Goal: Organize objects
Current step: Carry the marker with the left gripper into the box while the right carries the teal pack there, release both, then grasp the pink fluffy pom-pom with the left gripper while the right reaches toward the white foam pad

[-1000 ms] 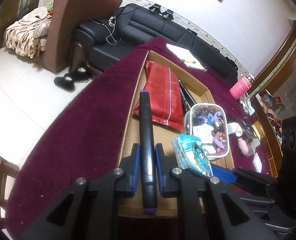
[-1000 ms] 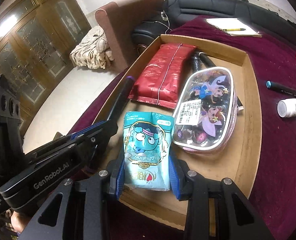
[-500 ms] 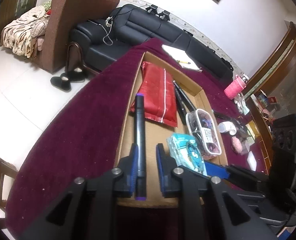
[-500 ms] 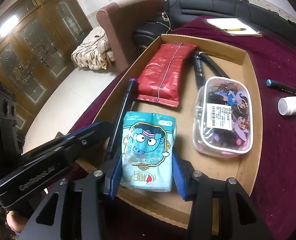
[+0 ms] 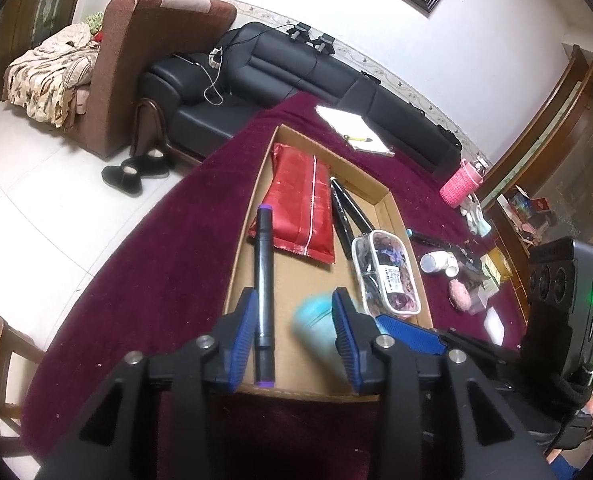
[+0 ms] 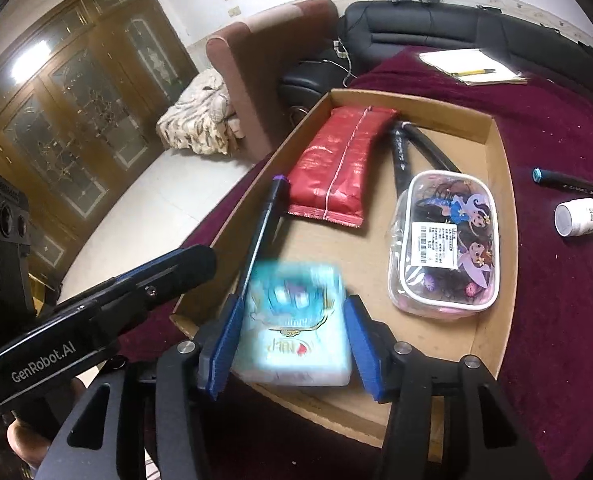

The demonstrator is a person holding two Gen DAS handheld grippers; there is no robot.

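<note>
In the box (image 5: pixel 384 208), my left tongs (image 5: pixel 292 336) are spreading beside the marker (image 5: pixel 264 296); my right tongs (image 6: pixel 292 344) are spreading around the blurred tissue pack (image 6: pixel 296 320).

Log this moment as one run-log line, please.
left gripper: opening, marker released in tray | right gripper: opening, blue packet between jaws, blurred

The right gripper (image 6: pixel 292 344) was opening around a blurred blue packet (image 6: pixel 294 320) at the cardboard tray's (image 6: pixel 496 264) near edge.
</note>
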